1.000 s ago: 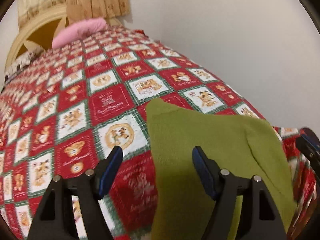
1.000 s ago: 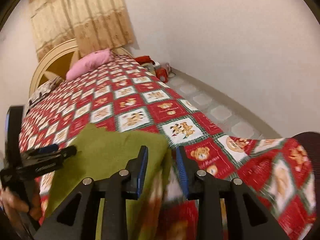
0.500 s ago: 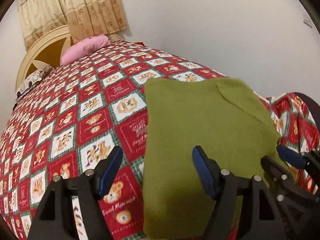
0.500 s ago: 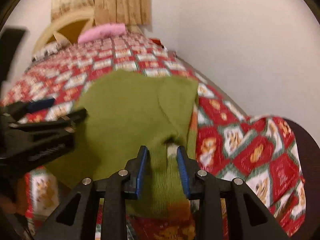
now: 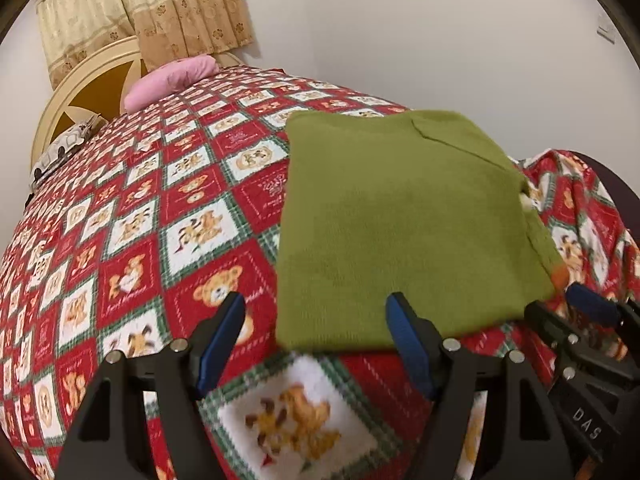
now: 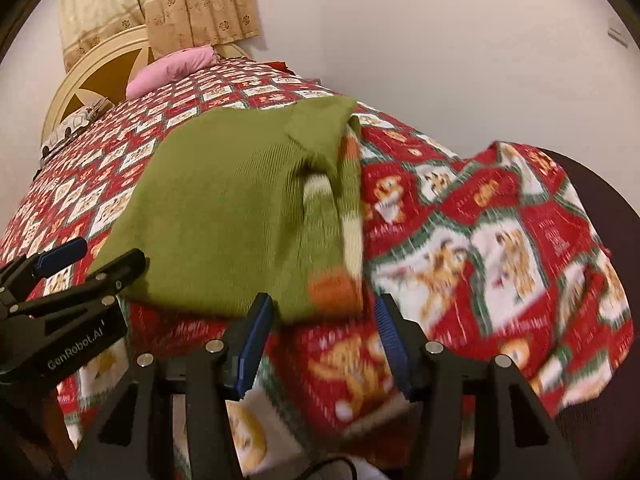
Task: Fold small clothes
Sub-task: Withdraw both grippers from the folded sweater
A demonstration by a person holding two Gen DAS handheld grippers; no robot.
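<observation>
Releasing the fold, we judge: the bed (image 5: 132, 216) spreads under both grippers, and the green garment (image 5: 400, 220) lies flat on it just ahead of our fingertips. The left gripper (image 5: 316, 340) is wide apart and empty. The right gripper (image 6: 324, 336) is opening its jaws, with nothing between them. Next we likely need a fresh hold on an edge for another fold. The garment looks a ribbed knit rectangle, an orange-and-white trim peeking at its right edge.

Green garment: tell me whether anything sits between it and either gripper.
Nothing visible does. The green garment lies flat on the blanket, just ahead of the open left gripper and the empty, opening right gripper.
</observation>
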